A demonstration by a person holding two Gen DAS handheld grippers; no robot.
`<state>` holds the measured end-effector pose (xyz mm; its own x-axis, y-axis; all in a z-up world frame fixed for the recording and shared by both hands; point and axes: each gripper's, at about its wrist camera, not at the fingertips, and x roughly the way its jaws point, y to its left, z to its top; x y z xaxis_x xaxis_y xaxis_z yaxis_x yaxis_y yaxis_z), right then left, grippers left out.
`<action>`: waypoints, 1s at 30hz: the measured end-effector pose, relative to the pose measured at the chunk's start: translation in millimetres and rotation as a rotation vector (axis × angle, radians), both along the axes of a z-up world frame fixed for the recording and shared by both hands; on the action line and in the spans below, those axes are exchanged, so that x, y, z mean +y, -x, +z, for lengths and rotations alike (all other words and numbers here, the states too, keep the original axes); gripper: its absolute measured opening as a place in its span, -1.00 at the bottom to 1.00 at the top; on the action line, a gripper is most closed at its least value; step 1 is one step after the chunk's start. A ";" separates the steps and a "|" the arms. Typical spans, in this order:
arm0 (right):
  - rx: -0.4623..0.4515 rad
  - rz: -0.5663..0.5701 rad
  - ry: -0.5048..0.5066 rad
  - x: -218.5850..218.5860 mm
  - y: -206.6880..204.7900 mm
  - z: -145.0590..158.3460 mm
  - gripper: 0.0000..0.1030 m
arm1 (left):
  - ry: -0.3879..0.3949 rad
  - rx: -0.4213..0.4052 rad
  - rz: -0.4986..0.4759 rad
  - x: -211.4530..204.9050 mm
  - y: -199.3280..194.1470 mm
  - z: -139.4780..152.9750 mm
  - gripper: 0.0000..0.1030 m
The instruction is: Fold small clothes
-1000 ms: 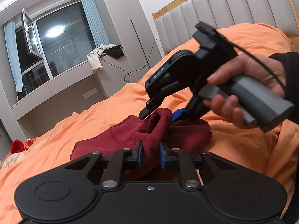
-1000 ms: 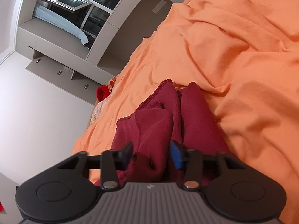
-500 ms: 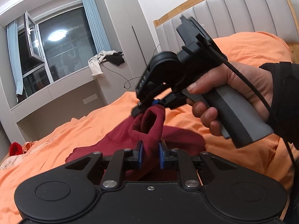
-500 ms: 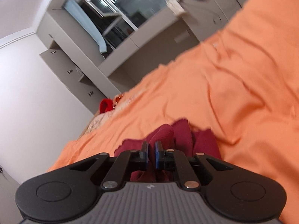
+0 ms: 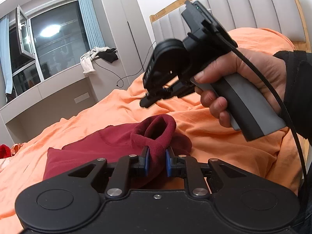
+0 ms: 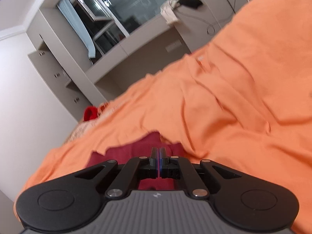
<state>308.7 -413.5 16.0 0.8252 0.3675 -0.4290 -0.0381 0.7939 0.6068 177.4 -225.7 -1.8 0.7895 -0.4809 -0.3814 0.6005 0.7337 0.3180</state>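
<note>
A dark red garment (image 5: 109,142) lies crumpled on the orange bedcover (image 5: 214,128). My left gripper (image 5: 157,157) is shut on a raised fold of it and holds that fold up. My right gripper (image 5: 146,102) hangs in the air above and beyond the garment, held by a hand, its jaws shut and empty. In the right wrist view my right gripper (image 6: 158,154) has its pads pressed together with nothing between them, and the garment (image 6: 126,152) lies below and behind it.
A padded grey headboard (image 5: 243,7) stands at the far right. A window ledge (image 5: 64,76) holds a white and black pile of clothes (image 5: 97,56). A red item (image 6: 90,113) lies at the bed's far left edge.
My right gripper closed on the raised fold, then let go and lifted up and away, now shut and empty. My left gripper kept its hold; the fold sank a little.
</note>
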 end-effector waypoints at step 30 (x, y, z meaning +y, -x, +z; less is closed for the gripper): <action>0.046 -0.025 0.070 0.8 1.1 -22.1 -0.89 | 0.165 0.184 -0.075 12.2 -25.5 9.0 -0.07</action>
<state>307.6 -412.8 -6.1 0.8124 0.3147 -0.4908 0.0094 0.8346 0.5507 202.8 -213.5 7.1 0.6735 -0.6035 -0.4268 0.6921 0.7176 0.0776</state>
